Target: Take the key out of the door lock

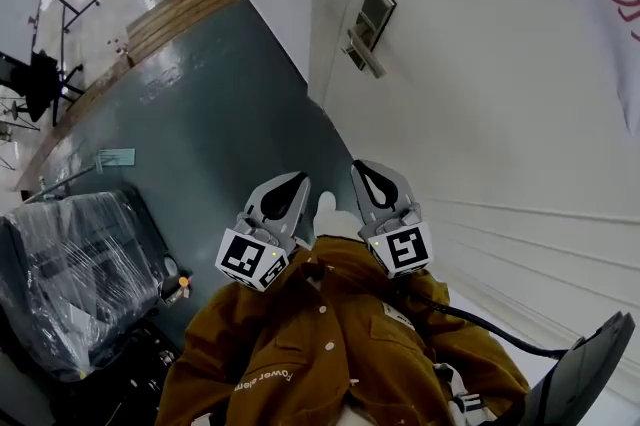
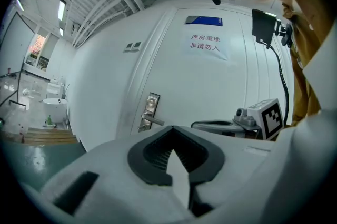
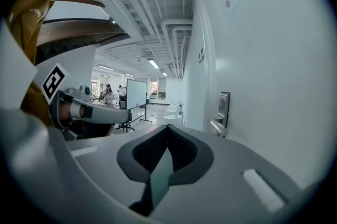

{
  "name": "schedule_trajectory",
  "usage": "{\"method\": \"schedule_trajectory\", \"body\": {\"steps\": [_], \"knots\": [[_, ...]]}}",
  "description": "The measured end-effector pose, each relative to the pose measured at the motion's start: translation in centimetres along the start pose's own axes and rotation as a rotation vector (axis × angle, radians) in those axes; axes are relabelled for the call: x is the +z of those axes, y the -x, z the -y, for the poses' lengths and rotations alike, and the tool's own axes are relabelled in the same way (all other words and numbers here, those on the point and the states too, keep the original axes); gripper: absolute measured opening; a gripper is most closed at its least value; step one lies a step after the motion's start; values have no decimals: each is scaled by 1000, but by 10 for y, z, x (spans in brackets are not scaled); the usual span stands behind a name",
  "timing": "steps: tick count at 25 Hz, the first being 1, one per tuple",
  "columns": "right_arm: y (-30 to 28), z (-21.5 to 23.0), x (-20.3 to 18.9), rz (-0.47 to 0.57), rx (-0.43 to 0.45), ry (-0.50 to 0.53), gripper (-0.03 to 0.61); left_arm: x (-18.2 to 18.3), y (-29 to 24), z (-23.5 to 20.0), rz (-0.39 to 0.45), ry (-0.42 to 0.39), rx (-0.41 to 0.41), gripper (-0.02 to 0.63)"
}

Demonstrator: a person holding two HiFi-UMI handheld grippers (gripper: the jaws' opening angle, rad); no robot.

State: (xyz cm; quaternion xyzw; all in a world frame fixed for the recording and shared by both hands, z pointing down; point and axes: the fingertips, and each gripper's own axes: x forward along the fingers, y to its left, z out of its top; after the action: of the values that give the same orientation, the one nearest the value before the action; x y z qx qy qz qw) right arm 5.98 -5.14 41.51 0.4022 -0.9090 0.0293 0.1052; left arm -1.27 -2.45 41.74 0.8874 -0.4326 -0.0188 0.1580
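Note:
The white door (image 1: 480, 94) carries a silver lock plate with a lever handle (image 1: 366, 26), far ahead of both grippers. The same lock plate (image 2: 150, 111) appears in the left gripper view, and again as lock plate (image 3: 223, 110) in the right gripper view. No key can be made out at this distance. My left gripper (image 1: 287, 186) and right gripper (image 1: 372, 180) are held side by side close to my brown jacket (image 1: 340, 344). Both are shut with nothing between the pads, as the left gripper (image 2: 171, 150) and right gripper (image 3: 167, 143) show in their own views.
A paper sign (image 2: 204, 44) hangs on the door. A plastic-wrapped black seat (image 1: 70, 274) stands at the left on the grey-green floor (image 1: 220, 114). Wooden steps (image 1: 180, 9) lie further off. A black device on a cable (image 1: 590, 374) sits at the lower right.

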Motion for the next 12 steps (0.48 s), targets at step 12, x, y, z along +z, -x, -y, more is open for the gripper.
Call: {"method": "schedule_trajectory", "body": {"steps": [12], "knots": [[-85,77,-25,-85,-117,-42,8,54,-122,-65,-24,-102,-97,-3]]}}
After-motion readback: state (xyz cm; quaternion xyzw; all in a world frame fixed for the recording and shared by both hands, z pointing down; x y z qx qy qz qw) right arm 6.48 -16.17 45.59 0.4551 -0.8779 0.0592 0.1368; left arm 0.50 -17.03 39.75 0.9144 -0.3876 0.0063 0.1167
